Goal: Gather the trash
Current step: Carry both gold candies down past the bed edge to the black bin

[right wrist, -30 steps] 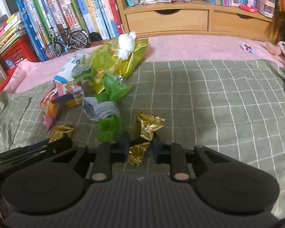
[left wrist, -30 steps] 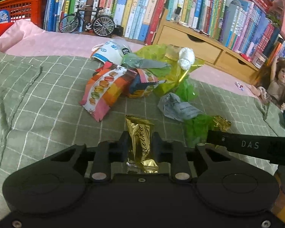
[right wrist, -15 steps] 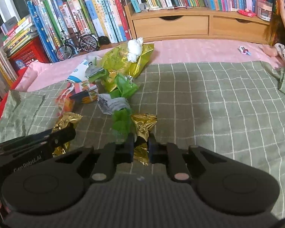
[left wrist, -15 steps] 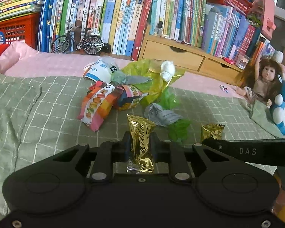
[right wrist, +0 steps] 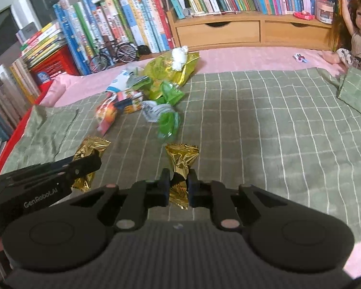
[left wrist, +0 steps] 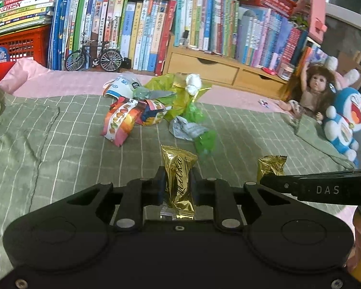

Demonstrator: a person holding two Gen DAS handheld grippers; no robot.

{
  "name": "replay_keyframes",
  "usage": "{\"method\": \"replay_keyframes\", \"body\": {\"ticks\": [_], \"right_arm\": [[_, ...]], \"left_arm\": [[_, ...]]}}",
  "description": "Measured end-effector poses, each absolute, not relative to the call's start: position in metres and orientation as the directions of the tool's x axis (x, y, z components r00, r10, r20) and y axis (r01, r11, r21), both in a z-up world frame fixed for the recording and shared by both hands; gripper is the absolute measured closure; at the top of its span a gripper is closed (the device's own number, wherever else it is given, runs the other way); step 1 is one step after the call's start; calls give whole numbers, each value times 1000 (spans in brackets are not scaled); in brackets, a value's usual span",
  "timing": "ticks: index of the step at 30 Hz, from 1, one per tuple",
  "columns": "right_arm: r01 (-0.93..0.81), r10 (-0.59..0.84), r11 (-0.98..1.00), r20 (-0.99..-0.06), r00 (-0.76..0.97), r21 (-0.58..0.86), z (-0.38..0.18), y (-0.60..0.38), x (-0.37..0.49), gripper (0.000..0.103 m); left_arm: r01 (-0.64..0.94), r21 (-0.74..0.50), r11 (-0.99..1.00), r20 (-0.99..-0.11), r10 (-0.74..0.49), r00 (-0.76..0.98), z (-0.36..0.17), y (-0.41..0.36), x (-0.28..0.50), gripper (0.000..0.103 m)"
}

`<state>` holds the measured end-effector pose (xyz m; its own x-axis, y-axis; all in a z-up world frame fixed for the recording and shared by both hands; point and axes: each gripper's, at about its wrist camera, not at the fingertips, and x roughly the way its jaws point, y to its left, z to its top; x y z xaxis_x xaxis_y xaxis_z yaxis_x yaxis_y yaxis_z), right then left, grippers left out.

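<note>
Green checked blanket (left wrist: 60, 144), toy bicycle (left wrist: 93, 56), doll (left wrist: 312, 91), shelved books (left wrist: 137, 31)
</note>
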<state>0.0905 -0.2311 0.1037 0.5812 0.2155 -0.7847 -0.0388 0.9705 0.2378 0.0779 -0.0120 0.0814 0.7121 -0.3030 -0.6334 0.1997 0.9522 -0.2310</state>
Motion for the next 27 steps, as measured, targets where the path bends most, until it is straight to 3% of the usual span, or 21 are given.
{"method": "replay_keyframes", "body": {"ticks": [20,27], "right_arm": [[-123,325,944,-785,528,307,111,-207,-20,86],[-139,347,937,-799,491,321,92,-202,-59,86]], "left_arm": [[293,-273,916,-608,-400,686,82,10,-61,83],[316,-232,920,-610,-391,690,69,15,-108,83]]}}
